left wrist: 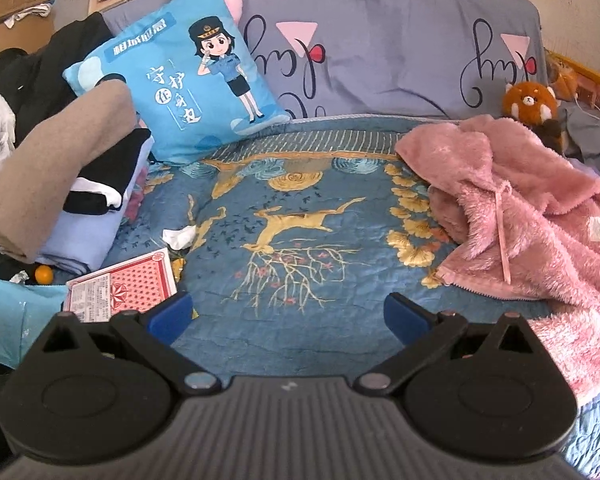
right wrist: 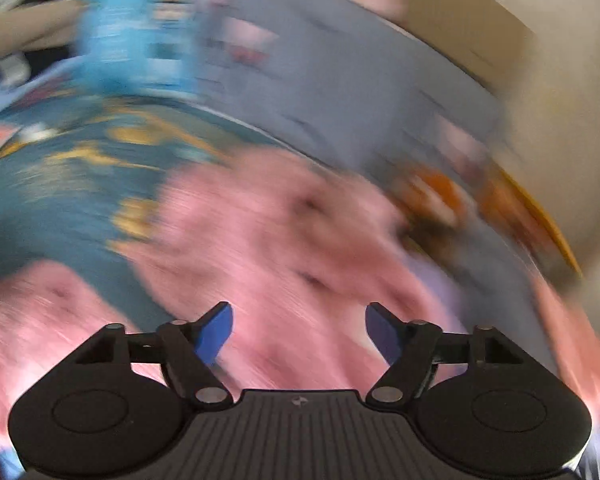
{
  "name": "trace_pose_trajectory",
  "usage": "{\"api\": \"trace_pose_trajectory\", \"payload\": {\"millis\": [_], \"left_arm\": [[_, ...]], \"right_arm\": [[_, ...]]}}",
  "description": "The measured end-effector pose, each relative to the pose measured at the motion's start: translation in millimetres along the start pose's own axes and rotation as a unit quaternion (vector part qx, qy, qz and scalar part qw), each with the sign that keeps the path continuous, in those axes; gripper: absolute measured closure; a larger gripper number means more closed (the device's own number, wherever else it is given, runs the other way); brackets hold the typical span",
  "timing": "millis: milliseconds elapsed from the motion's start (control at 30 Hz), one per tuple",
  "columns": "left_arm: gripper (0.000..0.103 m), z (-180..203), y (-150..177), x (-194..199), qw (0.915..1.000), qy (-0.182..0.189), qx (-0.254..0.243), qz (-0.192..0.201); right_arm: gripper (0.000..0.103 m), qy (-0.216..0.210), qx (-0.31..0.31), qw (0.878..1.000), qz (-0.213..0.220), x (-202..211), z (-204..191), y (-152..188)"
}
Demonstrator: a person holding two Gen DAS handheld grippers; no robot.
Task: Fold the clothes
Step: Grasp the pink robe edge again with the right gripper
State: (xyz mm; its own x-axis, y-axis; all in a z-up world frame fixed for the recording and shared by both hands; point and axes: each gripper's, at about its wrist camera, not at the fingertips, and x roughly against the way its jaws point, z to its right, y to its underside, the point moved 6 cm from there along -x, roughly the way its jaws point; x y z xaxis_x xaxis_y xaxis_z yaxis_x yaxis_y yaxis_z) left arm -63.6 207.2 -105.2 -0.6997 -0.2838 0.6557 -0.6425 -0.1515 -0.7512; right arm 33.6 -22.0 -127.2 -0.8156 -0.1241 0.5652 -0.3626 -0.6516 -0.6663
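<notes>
Now my left claw (left wrist: 288, 314) hangs wide open over the blue bed cover (left wrist: 300, 216) with the gold deer on it, and it holds nothing. My right claw (right wrist: 299, 334) is open too, with nothing between its blue fingers (right wrist: 214, 334). Its picture is very smeary, so I think the pink stuff under it is the fluffy pink jacket (left wrist: 520, 220). That jacket lies crumpled on the right side of the bed. A pile of folded clothes (left wrist: 60, 184) sits on the left, just beside a blue cushion (left wrist: 188, 80). A red card box (left wrist: 120, 284) lies near the pile. A little toy animal (left wrist: 534, 104) sits behind the jacket.
</notes>
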Motion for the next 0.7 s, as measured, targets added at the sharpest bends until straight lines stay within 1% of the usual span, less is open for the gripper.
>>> {"api": "trace_pose_trajectory", "payload": {"millis": [67,133,200,233,267,300,333,367,433,467,533,600,633,700], "left_arm": [[0.000,-6,1,-1,0.9999,-0.001,0.010,-0.002],[0.000,-10,2,-1,0.9998,-0.001,0.019,-0.004],[0.000,-14,2,-2,0.9997,0.000,0.024,-0.006],[0.000,-16,3,-3,0.9997,0.001,0.025,-0.006],[0.000,-17,3,-3,0.9996,0.001,0.026,-0.006],[0.000,-18,3,-3,0.9996,0.001,0.027,-0.007],[0.000,-20,4,-4,0.9996,0.002,0.028,-0.007],[0.000,-21,4,-5,0.9995,0.002,0.030,-0.007],[0.000,-21,5,-7,0.9993,0.004,0.036,-0.010],[0.000,-22,6,-8,0.9992,0.005,0.038,-0.012],[0.000,-20,7,-9,0.9992,0.005,0.037,-0.013],[0.000,-21,8,-9,0.9993,0.004,0.036,-0.011],[0.000,-21,7,-8,0.9993,0.004,0.037,-0.010],[0.000,-23,6,-7,0.9992,0.004,0.039,-0.008]], "right_arm": [[0.027,-0.021,0.066,0.998,0.001,-29,-44,-13],[0.027,-0.033,0.129,0.991,-0.008,-61,-82,-20],[0.027,-0.021,0.177,0.983,-0.036,-98,-99,-13],[0.027,-0.015,0.188,0.981,-0.045,-111,-102,-12],[0.024,-0.013,0.181,0.982,-0.046,-118,-99,-15],[0.025,-0.012,0.174,0.984,-0.046,-124,-97,-19],[0.038,-0.010,0.170,0.984,-0.051,-128,-94,-20],[0.065,-0.007,0.172,0.983,-0.063,-129,-92,-20],[0.088,-0.021,0.158,0.984,-0.075,-126,-85,-20],[0.091,-0.035,0.141,0.987,-0.074,-122,-80,-20],[0.092,-0.076,0.091,0.991,-0.056,-104,-71,-23],[0.092,-0.124,0.066,0.989,-0.034,-78,-74,-22],[0.093,-0.153,0.057,0.986,-0.024,-63,-77,-20],[0.092,-0.226,0.053,0.973,-0.008,-29,-92,-13]]}}
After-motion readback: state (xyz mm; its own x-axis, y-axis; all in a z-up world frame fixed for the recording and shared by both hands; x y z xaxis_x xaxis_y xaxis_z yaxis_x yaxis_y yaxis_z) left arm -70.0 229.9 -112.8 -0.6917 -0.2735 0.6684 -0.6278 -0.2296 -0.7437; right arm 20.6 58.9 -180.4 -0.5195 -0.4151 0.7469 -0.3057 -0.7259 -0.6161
